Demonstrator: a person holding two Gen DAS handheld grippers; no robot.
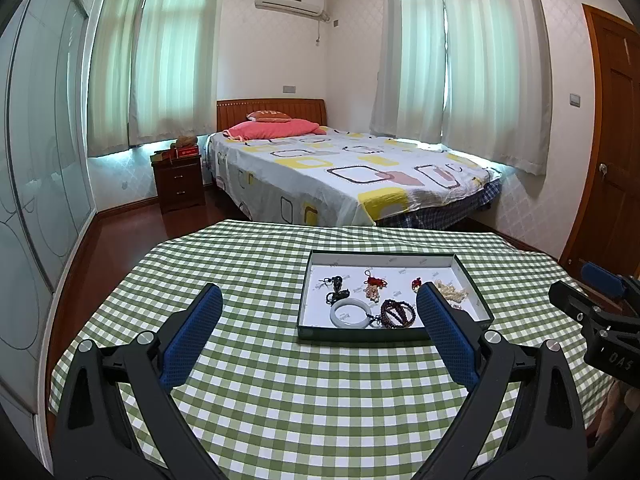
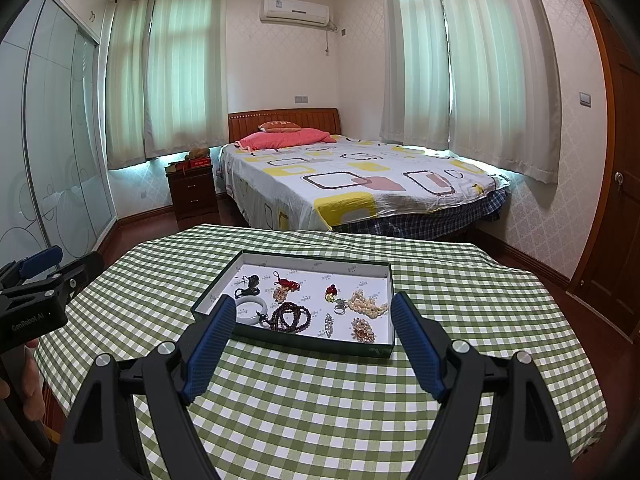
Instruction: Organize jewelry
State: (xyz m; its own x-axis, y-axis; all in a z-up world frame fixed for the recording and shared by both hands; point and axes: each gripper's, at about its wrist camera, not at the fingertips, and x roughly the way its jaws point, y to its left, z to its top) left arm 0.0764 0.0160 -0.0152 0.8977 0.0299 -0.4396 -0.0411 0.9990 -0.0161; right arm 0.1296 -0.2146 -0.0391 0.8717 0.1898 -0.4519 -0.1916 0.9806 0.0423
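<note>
- Left gripper (image 1: 320, 312) hung above the checked tablecloth (image 1: 248, 400), fingers wide apart, nothing between them.
- Right gripper (image 2: 312, 320) same: fingers spread, empty, aimed at the tray (image 2: 304, 340).
- All visible jewelry lay inside that shallow dark-rimmed tray: white bangle (image 2: 251, 307), dark bead strand (image 2: 291, 318), red-tassel charm (image 2: 285, 284), small black pendant (image 2: 250, 284), pearl clusters (image 2: 368, 303), a ring (image 2: 339, 310), a silvery piece (image 2: 329, 325).
- None seen loose on the cloth; fit either a sorted tray or a mixed lot awaiting sorting, couldn't tell.
- Risk: bangle and bead strand touched, looked linked by a cord; lifting one would likely drag the other.
- Risk: the pearl clusters are loose heaps, so a pinch might catch only part and let the rest spill.
- Risk: tray looked light; a finger catching the rim could shove or tip it.
- Risk: the ring is small and flat, so the pads might slip off it.
</note>
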